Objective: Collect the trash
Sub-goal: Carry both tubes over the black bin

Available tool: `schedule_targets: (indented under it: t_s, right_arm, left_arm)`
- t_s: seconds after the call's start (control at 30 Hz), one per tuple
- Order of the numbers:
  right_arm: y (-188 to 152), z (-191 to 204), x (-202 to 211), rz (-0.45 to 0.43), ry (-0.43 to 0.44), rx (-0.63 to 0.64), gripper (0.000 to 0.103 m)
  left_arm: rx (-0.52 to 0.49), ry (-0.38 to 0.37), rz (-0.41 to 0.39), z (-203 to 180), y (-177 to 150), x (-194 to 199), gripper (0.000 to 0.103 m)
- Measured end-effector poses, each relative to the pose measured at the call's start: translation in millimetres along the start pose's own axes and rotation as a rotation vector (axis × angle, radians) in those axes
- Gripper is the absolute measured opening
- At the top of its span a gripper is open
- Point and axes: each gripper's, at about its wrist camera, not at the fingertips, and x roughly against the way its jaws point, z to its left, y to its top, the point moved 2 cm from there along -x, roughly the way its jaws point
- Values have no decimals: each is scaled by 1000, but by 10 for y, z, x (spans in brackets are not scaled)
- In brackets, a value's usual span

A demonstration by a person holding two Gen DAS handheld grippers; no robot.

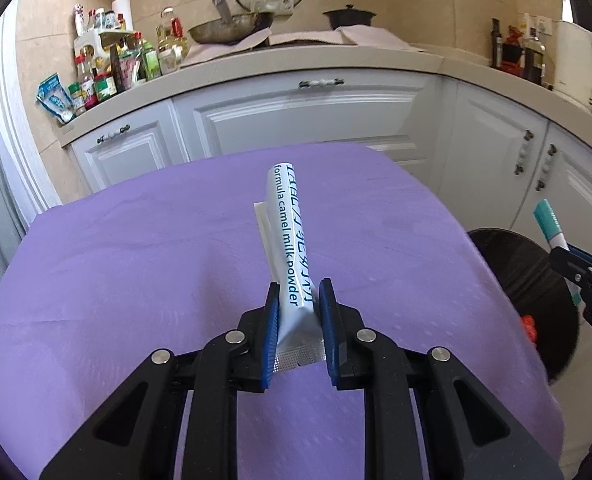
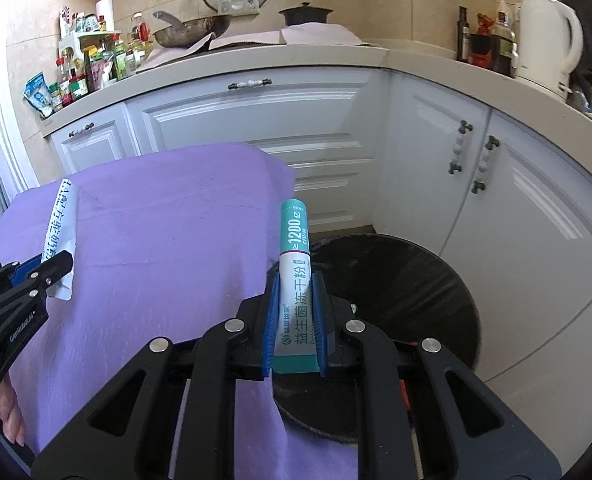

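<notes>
The left gripper (image 1: 299, 300) has its jaws clamped on a white milk-powder sachet (image 1: 290, 236), held over the purple tabletop (image 1: 136, 264), short of the black bin (image 2: 408, 280). The right gripper (image 2: 295, 304) pinches a teal probiotic sachet (image 2: 294, 276) by the bin's near rim. Both packets are slick; letting go too early could drop the white one on the cloth, the teal one outside the rim.

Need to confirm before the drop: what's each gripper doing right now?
Left gripper: closed on the white milk powder sachet.
Right gripper: closed on the teal and white probiotic sachet.
</notes>
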Motion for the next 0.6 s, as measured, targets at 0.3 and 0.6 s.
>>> schedule_targets:
  t_s: [0.3,0.6]
  right_arm:
    - [-107,-256,227,-28,-48,-39,16]
    - [-103,-575,354,-57,-113,-76,16]
  left_arm:
    - [-39,-53,-40,-289,-106,285,20]
    - [-92,-123,-77,-669,-92,383,20]
